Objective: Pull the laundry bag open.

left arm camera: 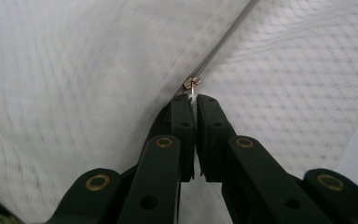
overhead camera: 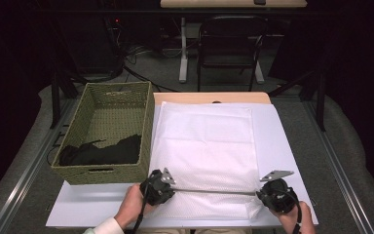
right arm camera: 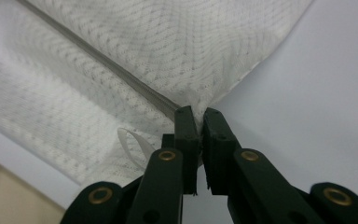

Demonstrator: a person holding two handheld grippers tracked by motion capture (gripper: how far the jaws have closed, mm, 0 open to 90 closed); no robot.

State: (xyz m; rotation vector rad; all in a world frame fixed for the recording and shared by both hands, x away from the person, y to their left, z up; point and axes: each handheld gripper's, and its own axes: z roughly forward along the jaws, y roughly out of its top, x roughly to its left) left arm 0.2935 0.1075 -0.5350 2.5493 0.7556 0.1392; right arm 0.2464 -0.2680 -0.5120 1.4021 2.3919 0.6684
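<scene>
The white mesh bag [overhead camera: 202, 146] lies mid-frame on the table [overhead camera: 277, 141]. The left gripper [left arm camera: 195, 100] pinches its zipper pull [left arm camera: 192, 83]; the right gripper [right arm camera: 198, 114] clamps its corner. The bag's left looks blurry. Bare table lies right.

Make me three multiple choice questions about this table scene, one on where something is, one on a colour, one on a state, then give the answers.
1. Where does the woven basket stand?
A. left of the white mesh bag
B. on top of it
C. right of it

2. What colour is the cloth in the basket?
A. red
B. black
C. yellow

3. How does the left gripper stand?
A. wide open above the bag
B. shut on the zipper pull
C. resting in the basket

Answers: 1 A, the high view shows the basket at the table's left beside the bag. 2 B, a dark heap lies at its near end. 3 B, its jaws pinch the metal pull.
</scene>
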